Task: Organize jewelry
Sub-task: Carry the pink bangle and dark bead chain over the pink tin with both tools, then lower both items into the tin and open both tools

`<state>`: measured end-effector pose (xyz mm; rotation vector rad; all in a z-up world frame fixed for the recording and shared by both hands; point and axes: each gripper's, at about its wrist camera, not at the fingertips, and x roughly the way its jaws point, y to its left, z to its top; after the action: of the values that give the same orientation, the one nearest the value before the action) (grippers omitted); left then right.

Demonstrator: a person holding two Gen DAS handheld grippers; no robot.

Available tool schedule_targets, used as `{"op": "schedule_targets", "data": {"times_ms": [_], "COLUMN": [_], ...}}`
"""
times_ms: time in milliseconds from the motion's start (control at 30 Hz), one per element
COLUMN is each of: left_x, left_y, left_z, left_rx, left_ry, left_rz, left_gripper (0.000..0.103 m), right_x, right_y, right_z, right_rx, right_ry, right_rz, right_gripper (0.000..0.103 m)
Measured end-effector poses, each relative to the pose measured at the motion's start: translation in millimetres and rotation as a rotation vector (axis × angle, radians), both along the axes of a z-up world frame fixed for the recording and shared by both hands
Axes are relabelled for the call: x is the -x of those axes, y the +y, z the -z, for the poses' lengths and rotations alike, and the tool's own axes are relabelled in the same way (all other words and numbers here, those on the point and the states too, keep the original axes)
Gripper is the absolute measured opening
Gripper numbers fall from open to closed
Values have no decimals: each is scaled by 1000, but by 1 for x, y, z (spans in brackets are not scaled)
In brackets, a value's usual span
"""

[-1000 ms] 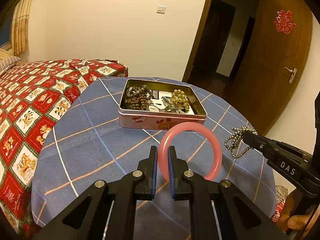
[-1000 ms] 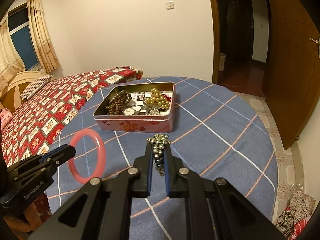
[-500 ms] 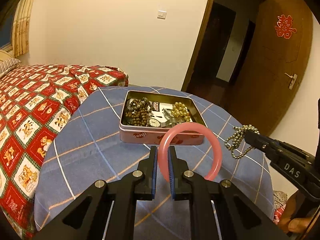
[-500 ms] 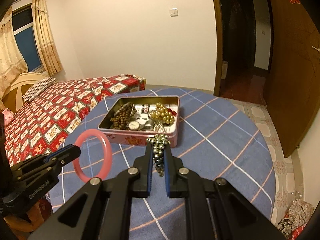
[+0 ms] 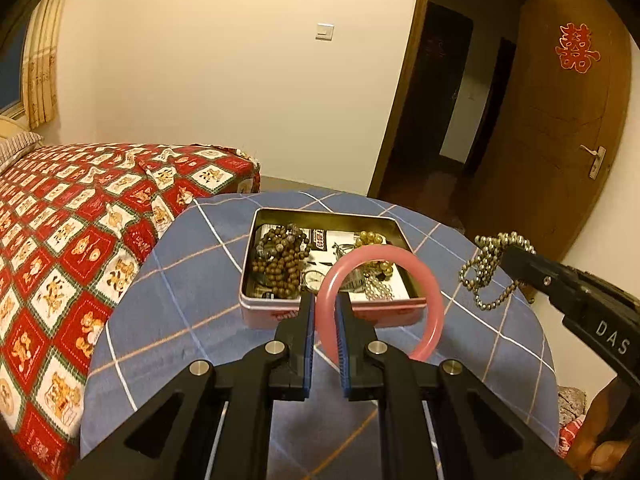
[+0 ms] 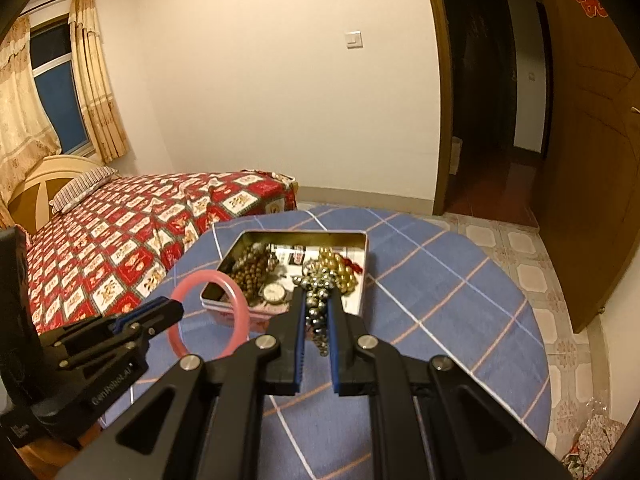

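A: What does the left gripper (image 5: 323,308) have?

B: Its fingers (image 5: 301,320) are clamped on the rim of a pink bangle (image 5: 430,300); the ring stands out ahead of them, held in the air in front of the near wall of the tin (image 5: 264,312), above the bench (image 5: 180,300).

A: And the right gripper (image 6: 317,304)?

B: Its fingers (image 6: 339,316) are pressed together on a silver bead chain (image 6: 318,300); the chain bunches at the tips and a short end hangs down between them; from the left wrist view it dangles in loops off to the right of the tin.

A: Where does the tin sit?

B: Open, on the blue checked cloth of the round bench; inside lie brown wooden beads (image 5: 280,264), gold beads (image 6: 336,264), a small watch face (image 6: 273,292) and some printed cards; a bed (image 5: 60,220) with a red patterned cover stands just beside the bench on the left.
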<state>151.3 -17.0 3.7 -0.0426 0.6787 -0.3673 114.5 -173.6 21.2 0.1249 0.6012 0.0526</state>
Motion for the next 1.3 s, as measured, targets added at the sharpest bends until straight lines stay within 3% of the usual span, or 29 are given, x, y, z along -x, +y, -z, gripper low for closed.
{"op": "schedule_targets", "data": {"times_ms": [533,1000,1300], "left_x": [-57,-110,-133], "left_y": [-15,-26,-30], "left_z": [-3,11,29], "left_rx": [8,11,7], "left_ry": [-1,43,80], "left_rz": [-12,-42,-66], "left_gripper": [9,9,9], "right_x": [-54,-109,-142], "right_y": [-9,-20,-24], "right_z": [-17,-5,22], "right_rx": [9,-23,-17], "right_ry": [-37,-4,67], "right_rz": [7,16,32], "right_gripper": [12,12,12]}}
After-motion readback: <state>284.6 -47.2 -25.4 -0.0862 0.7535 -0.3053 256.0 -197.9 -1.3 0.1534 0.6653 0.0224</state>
